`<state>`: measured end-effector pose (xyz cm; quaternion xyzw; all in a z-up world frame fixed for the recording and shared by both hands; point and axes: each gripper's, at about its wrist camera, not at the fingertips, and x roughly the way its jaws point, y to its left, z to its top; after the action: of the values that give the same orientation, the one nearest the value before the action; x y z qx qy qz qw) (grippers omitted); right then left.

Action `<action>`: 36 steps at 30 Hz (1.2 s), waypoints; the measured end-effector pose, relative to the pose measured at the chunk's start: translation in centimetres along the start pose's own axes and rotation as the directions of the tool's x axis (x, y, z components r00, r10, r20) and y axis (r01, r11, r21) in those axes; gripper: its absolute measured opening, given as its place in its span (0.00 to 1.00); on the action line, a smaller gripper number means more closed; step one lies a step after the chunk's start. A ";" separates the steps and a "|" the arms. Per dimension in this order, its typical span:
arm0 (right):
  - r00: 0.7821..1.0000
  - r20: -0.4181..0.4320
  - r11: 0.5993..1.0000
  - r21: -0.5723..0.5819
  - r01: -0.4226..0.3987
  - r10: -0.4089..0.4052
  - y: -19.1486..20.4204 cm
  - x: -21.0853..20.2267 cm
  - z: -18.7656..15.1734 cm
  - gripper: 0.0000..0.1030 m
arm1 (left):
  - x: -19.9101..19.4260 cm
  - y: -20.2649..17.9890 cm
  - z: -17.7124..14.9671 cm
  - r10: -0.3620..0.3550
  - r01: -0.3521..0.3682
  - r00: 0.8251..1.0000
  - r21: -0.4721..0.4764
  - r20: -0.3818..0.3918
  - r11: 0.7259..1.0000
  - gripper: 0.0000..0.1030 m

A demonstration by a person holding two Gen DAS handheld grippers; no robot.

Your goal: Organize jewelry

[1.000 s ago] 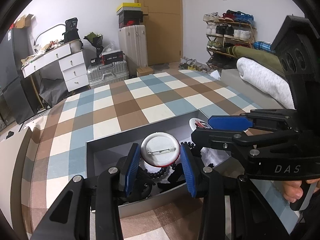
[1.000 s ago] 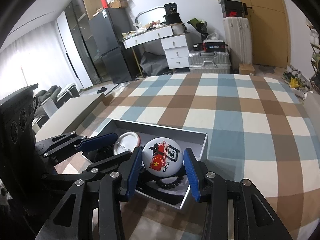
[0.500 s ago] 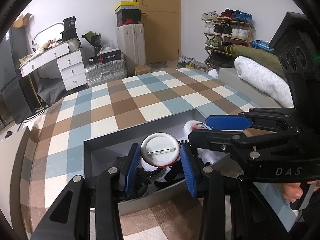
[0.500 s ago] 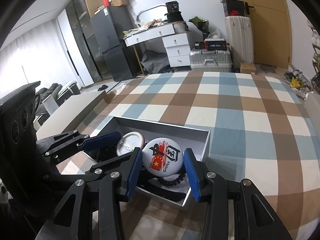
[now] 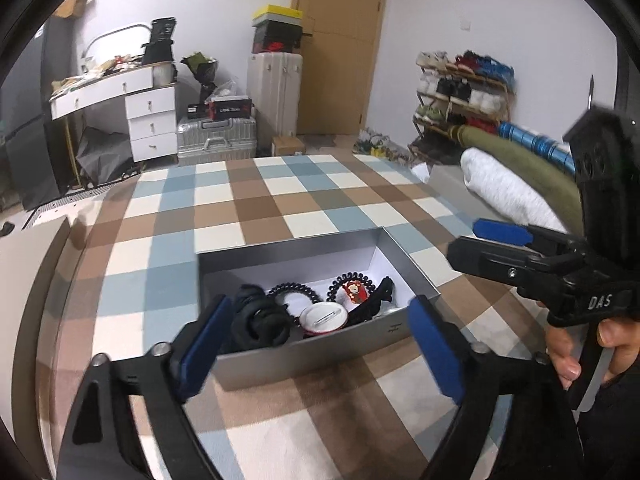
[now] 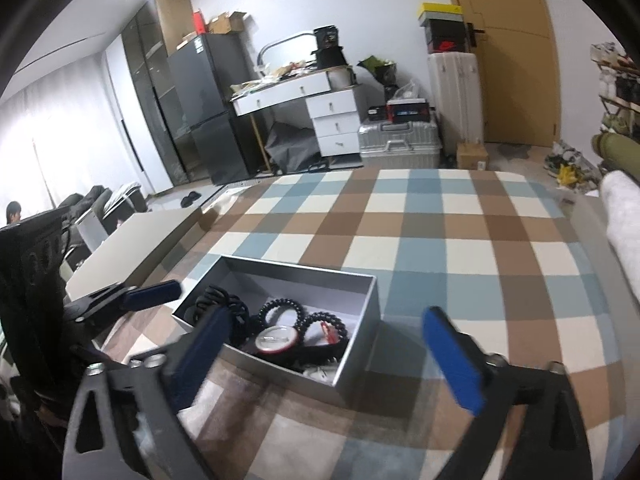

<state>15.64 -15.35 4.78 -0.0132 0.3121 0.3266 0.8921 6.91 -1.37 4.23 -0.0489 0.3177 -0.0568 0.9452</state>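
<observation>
We have both tools raised over the open grey rectangular cardboard box (image 5: 320, 344), which sits on the blue, brown and white checked cloth (image 5: 256, 208). The left hand-held gripper (image 5: 316, 336) hangs with its blue fingers spread wide and nothing between them, near the box's near wall; the right hand-held gripper (image 6: 332, 344) is likewise spread wide and empty, near the same box.

Inside the box, the round white pin badge (image 5: 323, 319) lies back-up against the near wall, its pin bar running roughly parallel to that wall. Beyond it sit the black coiled hair ties (image 5: 294, 294), a small red charm (image 5: 354, 290) and a dark bundle (image 5: 256, 320) at the box's left end.

The box's long axis runs left to right in the left wrist view, its open side up.

We judge this a release-and-retreat step: lift clear, keep both sets of fingers from catching the walls, and choose the next piece before descending.
</observation>
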 end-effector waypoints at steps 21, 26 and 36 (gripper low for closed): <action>0.996 -0.046 0.993 -0.091 0.078 -0.082 3.8 0.0 -4.8 1.00 | -2.5 2.7 -4.1 0.148 -0.148 0.988 0.000 0.048 0.989 0.99; 0.990 -0.030 0.988 -0.082 0.132 -0.135 1.8 -1.3 -4.8 1.00 | -2.5 3.9 -4.8 0.193 -0.193 0.980 0.003 0.042 0.981 0.99; 0.987 -0.029 0.986 -0.064 0.154 -0.156 -0.5 -2.6 -6.4 1.00 | -2.5 5.6 -5.2 0.194 -0.191 0.981 -0.073 0.029 0.979 0.99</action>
<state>10.93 -18.70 1.01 -0.0706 0.3150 0.2656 0.9085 2.22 4.21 0.82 -0.0519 0.3056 0.0470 0.9496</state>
